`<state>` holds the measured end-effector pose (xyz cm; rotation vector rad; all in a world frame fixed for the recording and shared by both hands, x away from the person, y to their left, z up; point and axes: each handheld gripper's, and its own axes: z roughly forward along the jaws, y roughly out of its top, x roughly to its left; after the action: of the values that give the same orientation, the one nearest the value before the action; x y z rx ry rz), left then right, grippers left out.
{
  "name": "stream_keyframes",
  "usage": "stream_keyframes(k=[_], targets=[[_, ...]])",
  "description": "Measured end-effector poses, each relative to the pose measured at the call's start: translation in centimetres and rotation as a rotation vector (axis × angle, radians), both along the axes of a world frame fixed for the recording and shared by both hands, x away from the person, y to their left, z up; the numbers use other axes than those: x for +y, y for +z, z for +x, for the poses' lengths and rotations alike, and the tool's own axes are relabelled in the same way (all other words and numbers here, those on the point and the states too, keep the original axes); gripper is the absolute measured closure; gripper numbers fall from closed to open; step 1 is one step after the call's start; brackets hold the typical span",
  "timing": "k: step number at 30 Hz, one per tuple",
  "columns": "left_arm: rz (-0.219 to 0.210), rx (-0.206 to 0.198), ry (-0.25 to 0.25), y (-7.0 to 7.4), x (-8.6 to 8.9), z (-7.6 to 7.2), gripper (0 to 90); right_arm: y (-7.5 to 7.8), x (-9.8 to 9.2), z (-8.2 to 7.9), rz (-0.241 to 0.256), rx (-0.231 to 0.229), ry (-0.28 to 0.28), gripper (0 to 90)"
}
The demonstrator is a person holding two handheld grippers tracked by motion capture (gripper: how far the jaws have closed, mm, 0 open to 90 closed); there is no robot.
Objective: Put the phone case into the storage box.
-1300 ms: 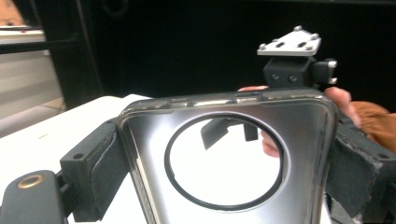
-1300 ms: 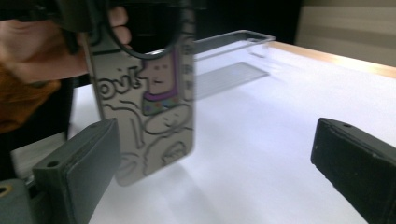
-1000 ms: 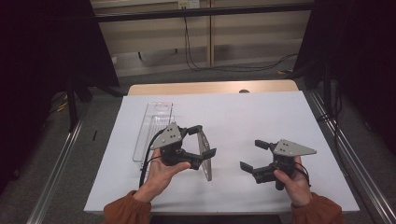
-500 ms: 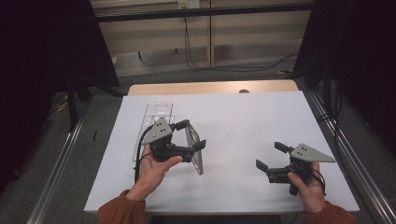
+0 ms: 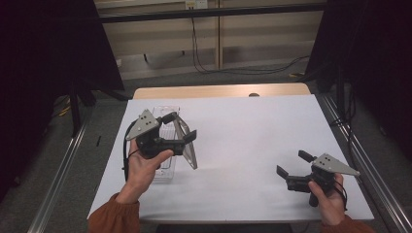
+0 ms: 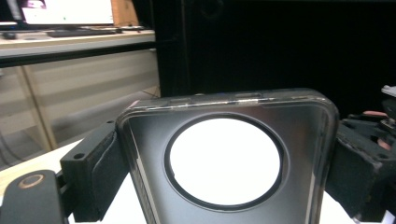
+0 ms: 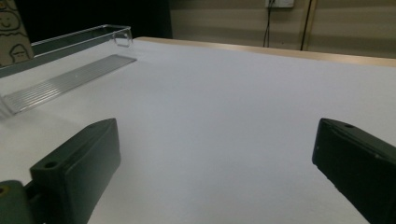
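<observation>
My left gripper is shut on a clear phone case with a large round camera cutout. It holds the case up on edge at the table's left, beside a clear plastic tray. In the left gripper view the case is clamped by its sides between the two black pads. White shows through the cutout. My right gripper is open near the front right of the white table, with nothing between its fingers. The right gripper view shows its jaws wide apart over bare table.
The clear tray lies partly under my left hand, with a ribbed clear panel beside it. A card with cartoon faces stands at that view's top left. A wooden strip edges the table's far side. Metal rails flank the table.
My left gripper has carried the phone case up and to the left, toward the tray. My right gripper has drawn back to the right and nearer the front edge, still open.
</observation>
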<state>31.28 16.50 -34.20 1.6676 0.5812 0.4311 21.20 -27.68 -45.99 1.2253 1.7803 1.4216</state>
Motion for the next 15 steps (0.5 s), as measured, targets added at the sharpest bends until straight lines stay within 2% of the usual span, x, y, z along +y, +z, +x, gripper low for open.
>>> stream_keyframes(k=[3, 5, 9, 10, 15], targets=[[-0.018, -0.006, 0.022, 0.6, 0.7, 0.4, 10.8, 0.1, -0.3, 0.0, 0.012, -0.003, -0.024, 1.1], [-0.021, -0.003, 0.046, 0.9, 1.2, 0.6, 10.8, 0.1, -0.5, 0.0, 0.001, -0.010, -0.027, 1.0], [0.001, -0.011, 0.081, 1.2, 2.0, 0.9, 10.8, -0.1, -0.5, 0.1, 0.005, -0.007, -0.033, 1.1], [-0.010, -0.013, 0.087, 1.3, 2.1, 1.0, 10.8, -0.1, -0.5, 0.1, 0.004, -0.009, -0.035, 1.1], [-0.007, -0.004, 0.123, 1.4, 3.0, 1.5, 10.8, 0.1, -0.6, 0.0, 0.002, -0.020, -0.044, 0.7]])
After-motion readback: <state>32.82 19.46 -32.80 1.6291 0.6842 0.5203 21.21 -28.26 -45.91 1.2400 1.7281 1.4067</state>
